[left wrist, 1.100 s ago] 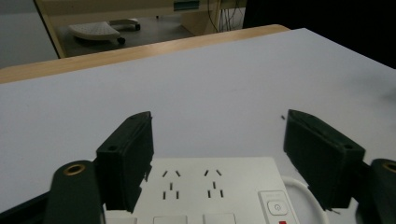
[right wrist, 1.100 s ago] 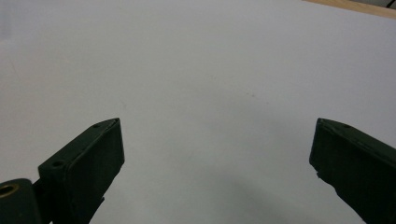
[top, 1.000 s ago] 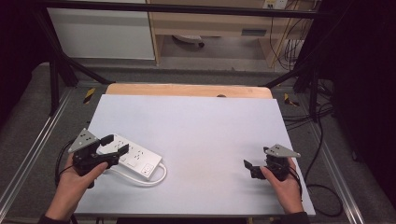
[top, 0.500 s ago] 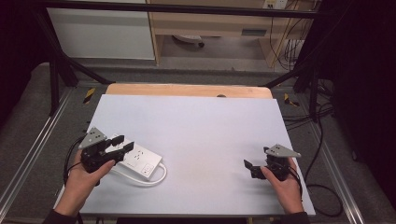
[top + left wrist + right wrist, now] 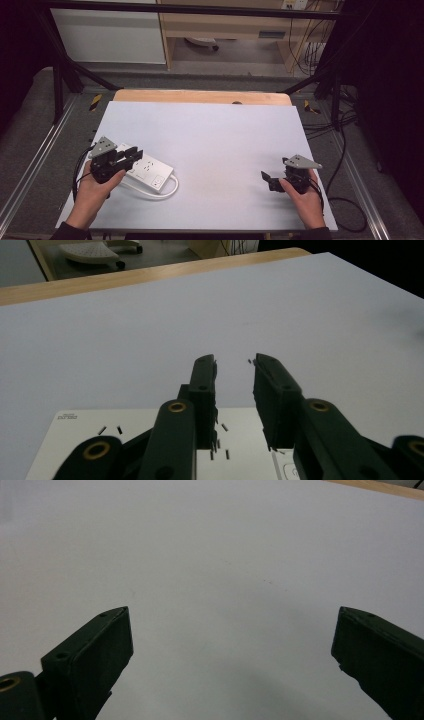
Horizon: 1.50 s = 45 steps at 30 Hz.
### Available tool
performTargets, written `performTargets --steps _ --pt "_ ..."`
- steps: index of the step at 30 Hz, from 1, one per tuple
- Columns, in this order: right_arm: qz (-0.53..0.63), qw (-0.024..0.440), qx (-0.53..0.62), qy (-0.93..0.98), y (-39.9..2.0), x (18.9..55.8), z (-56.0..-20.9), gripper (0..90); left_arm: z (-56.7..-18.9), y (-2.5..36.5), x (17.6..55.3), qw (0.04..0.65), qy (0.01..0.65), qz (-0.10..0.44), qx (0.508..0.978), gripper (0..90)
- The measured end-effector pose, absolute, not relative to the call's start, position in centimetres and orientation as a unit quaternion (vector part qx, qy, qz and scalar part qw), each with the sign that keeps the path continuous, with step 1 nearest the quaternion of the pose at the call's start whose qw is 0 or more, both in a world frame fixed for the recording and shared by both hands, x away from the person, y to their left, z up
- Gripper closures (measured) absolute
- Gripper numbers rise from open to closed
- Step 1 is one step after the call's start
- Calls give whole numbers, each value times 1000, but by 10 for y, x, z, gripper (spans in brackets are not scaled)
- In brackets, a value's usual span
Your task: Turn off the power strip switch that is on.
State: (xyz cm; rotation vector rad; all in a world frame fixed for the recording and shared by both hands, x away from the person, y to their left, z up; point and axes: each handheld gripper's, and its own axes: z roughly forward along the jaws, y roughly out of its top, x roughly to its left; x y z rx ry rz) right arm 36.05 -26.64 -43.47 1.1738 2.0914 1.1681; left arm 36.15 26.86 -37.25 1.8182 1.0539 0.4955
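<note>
Power strip [image 5: 149, 172], white, lies flat at the near-left of the grey table mat [image 5: 215, 140], its cord [image 5: 162, 192] looping along its near side. Left gripper [image 5: 131, 154] hovers right over the strip's left end, jaws just been closing, now narrowed to a slim gap with nothing pinched between them; in the left gripper view [image 5: 234, 371] the 2 jaws reach past the strip's edge. Right gripper [image 5: 266, 178] sits well apart at the near-right, jaws spread wide over bare mat
</note>
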Motion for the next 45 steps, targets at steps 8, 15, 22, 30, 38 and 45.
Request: performTargets --steps 8,15,22,30,38,45 --pt "425 236 427 763 -266 360 -435 35 -377 270 360 468 431 195 746 802" --pt "424 239 427 762 -267 361 -435 35 -382 272 358 464 435 191 748 855" --pt "423 237 427 763 -266 360 -435 35 -388 273 357 458 436 190 751 884" --pt "422 237 426 764 -266 360 -435 35 -395 277 358 448 439 183 757 900" --pt "423 237 425 764 -266 360 -435 35 -401 280 360 443 445 175 759 900" --pt "422 236 425 766 -266 360 -435 35 -407 283 361 437 452 169 759 900"
